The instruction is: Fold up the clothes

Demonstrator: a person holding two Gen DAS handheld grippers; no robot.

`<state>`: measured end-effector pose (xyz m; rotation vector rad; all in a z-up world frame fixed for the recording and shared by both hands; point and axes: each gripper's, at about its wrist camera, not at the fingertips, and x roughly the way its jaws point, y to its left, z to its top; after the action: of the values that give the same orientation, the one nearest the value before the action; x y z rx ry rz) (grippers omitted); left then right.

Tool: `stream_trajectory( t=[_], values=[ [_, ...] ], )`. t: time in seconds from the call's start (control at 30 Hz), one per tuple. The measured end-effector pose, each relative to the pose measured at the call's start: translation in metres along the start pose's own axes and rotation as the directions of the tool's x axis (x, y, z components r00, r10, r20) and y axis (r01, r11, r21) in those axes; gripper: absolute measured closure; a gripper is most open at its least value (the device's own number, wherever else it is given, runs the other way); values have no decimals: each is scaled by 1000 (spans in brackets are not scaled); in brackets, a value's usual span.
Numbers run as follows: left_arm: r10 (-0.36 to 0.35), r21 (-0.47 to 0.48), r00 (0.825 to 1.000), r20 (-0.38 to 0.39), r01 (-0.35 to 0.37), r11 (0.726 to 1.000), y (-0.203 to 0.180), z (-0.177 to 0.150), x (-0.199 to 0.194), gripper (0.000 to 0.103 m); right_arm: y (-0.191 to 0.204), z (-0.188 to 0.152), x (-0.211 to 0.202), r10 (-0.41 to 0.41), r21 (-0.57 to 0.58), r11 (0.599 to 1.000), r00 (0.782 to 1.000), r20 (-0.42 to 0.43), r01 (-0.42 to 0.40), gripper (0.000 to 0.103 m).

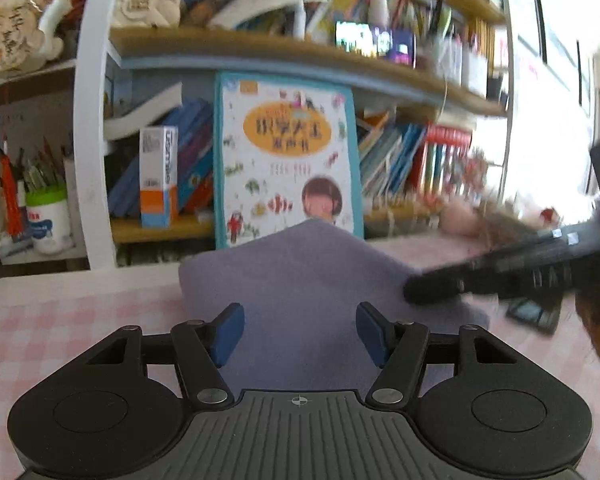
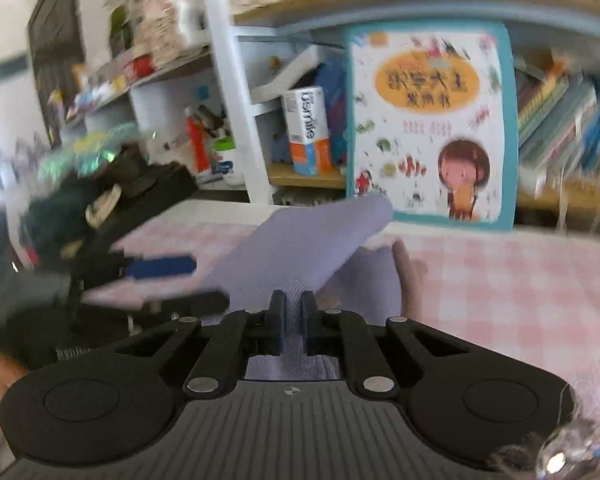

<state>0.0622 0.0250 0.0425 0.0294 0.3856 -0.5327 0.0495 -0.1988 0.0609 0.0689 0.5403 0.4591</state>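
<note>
A lavender garment (image 1: 300,280) lies on the pink checked tablecloth (image 1: 68,320), with part of it raised in a hump. My left gripper (image 1: 300,334) is open just above its near edge, blue pads (image 1: 228,332) apart and holding nothing. My right gripper (image 2: 293,322) is shut on a fold of the lavender garment (image 2: 312,240), which it lifts off the table. The right gripper also shows in the left wrist view (image 1: 416,290), coming in from the right. The left gripper shows in the right wrist view (image 2: 180,280), open at the left.
A bookshelf (image 1: 260,52) full of books stands right behind the table. A large children's book (image 1: 288,160) leans against it. A pen cup (image 1: 48,216) stands at the far left. A dark phone-like object (image 1: 534,312) lies on the cloth at right.
</note>
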Motion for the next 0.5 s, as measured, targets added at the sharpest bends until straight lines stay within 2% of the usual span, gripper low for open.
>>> stream_trajectory(
  t=[0.1, 0.2, 0.23, 0.27, 0.3, 0.33, 0.37, 0.4, 0.5],
  values=[
    [1, -28, 1000, -17, -2, 1000, 4, 1, 2, 40, -16, -13, 15, -28, 51, 998, 997, -69, 32, 96],
    [36, -54, 999, -23, -37, 998, 10, 2, 4, 38, -33, -23, 29, -33, 107, 993, 991, -131, 47, 94],
    [48, -73, 999, -20, -50, 996, 14, 3, 4, 32, -30, -21, 28, -45, 95, 994, 990, -135, 58, 89],
    [58, -97, 998, -19, -59, 993, 18, 3, 4, 26, -27, -20, 26, -62, 71, 995, 989, -133, 72, 78],
    [61, -126, 998, -22, -64, 990, 23, 3, 5, 24, -23, -19, 24, -80, 47, 995, 988, -131, 86, 71],
    [58, -157, 998, -27, -62, 986, 28, 3, 6, 22, -23, -17, 23, -91, 39, 995, 988, -126, 96, 55],
    [40, -192, 998, -40, -47, 980, 33, 2, 8, 21, -27, -15, 20, -90, 56, 994, 989, -116, 97, 49],
    [20, -227, 998, -52, -31, 973, 38, 2, 10, 20, -34, -13, 20, -85, 90, 991, 990, -115, 95, 47],
    [-38, -312, 995, -91, 7, 950, 47, -3, 18, 18, -59, -8, 23, -65, 245, 964, 988, -143, 99, 36]
  ],
)
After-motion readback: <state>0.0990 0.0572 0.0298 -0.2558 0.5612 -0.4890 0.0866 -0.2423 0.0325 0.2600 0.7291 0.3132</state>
